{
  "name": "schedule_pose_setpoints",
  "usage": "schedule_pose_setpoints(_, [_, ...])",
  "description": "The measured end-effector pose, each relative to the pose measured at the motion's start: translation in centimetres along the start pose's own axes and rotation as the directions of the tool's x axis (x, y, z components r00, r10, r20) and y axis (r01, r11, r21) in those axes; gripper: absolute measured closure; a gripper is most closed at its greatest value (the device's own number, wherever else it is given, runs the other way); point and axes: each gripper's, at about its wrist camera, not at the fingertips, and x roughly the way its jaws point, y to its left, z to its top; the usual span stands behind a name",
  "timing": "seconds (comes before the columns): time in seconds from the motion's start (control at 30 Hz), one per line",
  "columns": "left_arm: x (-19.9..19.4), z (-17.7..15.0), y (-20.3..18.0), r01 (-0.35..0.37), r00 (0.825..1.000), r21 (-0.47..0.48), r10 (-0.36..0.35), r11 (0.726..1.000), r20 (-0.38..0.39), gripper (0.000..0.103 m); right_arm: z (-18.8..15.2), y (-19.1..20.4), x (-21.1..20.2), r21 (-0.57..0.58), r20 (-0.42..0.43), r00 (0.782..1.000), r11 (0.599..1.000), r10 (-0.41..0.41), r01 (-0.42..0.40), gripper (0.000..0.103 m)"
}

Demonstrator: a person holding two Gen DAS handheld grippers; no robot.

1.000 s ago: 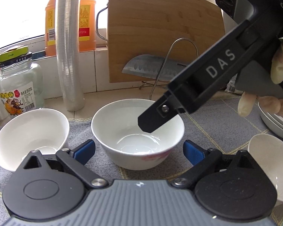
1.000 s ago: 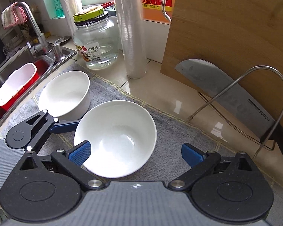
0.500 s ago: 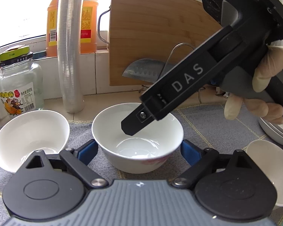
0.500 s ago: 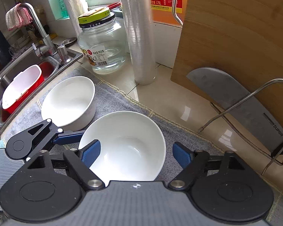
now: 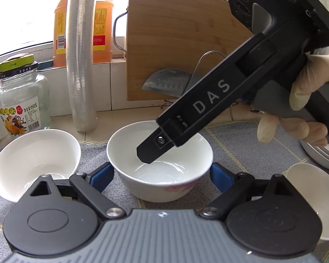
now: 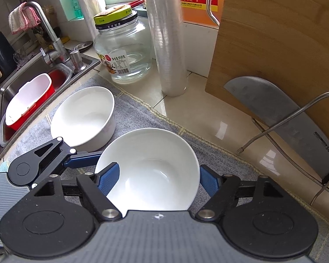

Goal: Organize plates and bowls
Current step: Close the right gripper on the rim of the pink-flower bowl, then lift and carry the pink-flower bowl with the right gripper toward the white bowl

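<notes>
A white bowl (image 5: 160, 175) (image 6: 151, 171) stands on the grey mat (image 5: 241, 144). My left gripper (image 5: 161, 176) has just been closing, and its blue pads now press on the bowl's two sides. One of its fingers (image 6: 83, 160) meets the rim in the right wrist view. From the right, a gloved hand holds my right gripper (image 6: 159, 180) tilted down over the same bowl. Its pads stand apart at the bowl's sides, and one finger (image 5: 155, 149) hovers over the inside. A second white bowl (image 5: 35, 157) (image 6: 85, 118) sits to the left.
A small white dish (image 5: 311, 197) and stacked plates (image 5: 318, 157) lie at the right. Behind stand a glass jar (image 6: 122, 50), a roll of wrap (image 6: 168, 43), a cutting board (image 5: 175, 43) and a cleaver (image 6: 285, 114) in a wire stand. The sink (image 6: 33, 87) is far left.
The left pads drew in from beside the middle bowl onto its sides. The right gripper eased left and lower over the bowl, and its pads narrowed.
</notes>
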Motion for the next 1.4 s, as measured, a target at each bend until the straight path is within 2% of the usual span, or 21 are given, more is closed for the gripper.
schedule_pose_setpoints(0.2, [0.0, 0.0, -0.1, 0.000, 1.000, 0.001, 0.000, 1.000, 0.002, 0.010, 0.0, 0.0, 0.1, -0.003, 0.000, 1.000, 1.000, -0.004, 0.004, 0.021])
schedule_pose_setpoints(0.27, [0.0, 0.1, -0.1, 0.000, 1.000, 0.001, 0.000, 1.000, 0.002, 0.010, 0.0, 0.1, 0.2, -0.008, 0.000, 1.000, 1.000, -0.026, 0.026, 0.028])
schedule_pose_setpoints(0.4, [0.0, 0.0, 0.0, 0.003, 1.000, -0.001, -0.003, 1.000, 0.003, 0.010, 0.0, -0.3, 0.1, 0.014, 0.009, 0.999, 0.999, -0.032, 0.032, 0.034])
schedule_pose_setpoints(0.97, [-1.1, 0.7, -0.3, 0.011, 1.000, 0.008, -0.011, 1.000, -0.006, 0.009, -0.3, -0.1, -1.1, 0.046, 0.032, 0.999, 0.999, -0.019, 0.017, 0.034])
schedule_pose_setpoints(1.13, [-2.7, 1.7, -1.0, 0.017, 1.000, 0.028, -0.017, 0.999, 0.000, 0.009, -0.5, 0.4, -3.1, 0.052, 0.060, 0.998, 0.999, -0.014, 0.011, 0.034])
schedule_pose_setpoints(1.4, [-5.3, 2.3, -2.9, 0.065, 0.998, 0.065, -0.066, 0.996, 0.013, 0.009, -2.5, 1.4, -6.9, 0.067, 0.096, 0.995, 0.997, -0.032, 0.026, 0.034])
